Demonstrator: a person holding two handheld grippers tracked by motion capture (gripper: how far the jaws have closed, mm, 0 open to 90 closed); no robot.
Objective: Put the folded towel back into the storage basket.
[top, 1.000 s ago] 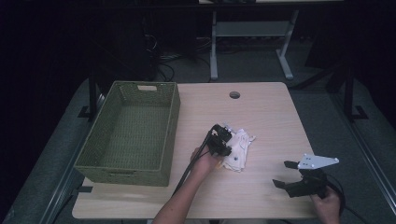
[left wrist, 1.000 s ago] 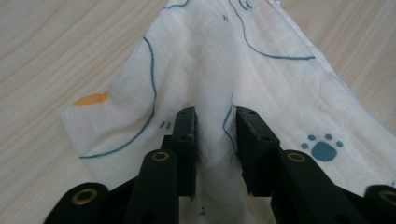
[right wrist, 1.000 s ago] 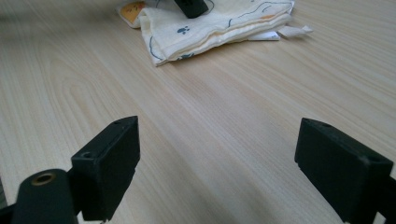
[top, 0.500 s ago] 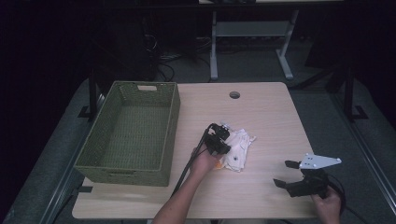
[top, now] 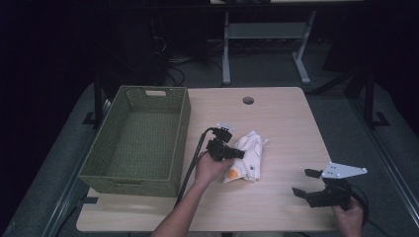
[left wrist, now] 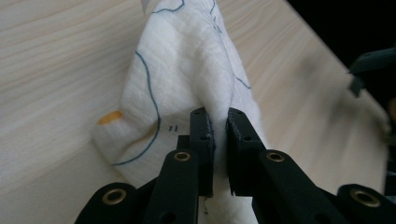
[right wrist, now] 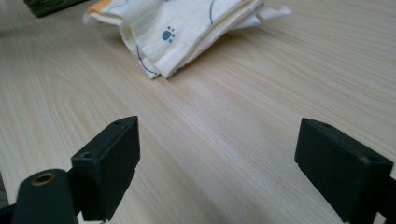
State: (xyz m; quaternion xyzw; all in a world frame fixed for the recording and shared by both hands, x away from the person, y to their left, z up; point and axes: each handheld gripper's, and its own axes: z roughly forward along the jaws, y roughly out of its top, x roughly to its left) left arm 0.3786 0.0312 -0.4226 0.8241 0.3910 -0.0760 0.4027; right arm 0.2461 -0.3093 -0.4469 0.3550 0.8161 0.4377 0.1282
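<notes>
Pinching a raised fold of the white cloth (left wrist: 187, 79) at frame centre, your left gripper (top: 232, 152) has closed on it since a moment ago, likely readying a lift; your right gripper (top: 310, 183) waits lower right, jaws apart.

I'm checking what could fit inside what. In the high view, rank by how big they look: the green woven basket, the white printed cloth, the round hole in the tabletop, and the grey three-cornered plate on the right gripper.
1. Green woven basket, by far the largest.
2. White printed cloth.
3. Grey three-cornered plate on the right gripper, somewhat smaller than the cloth.
4. Round hole in the tabletop, smallest.
</notes>
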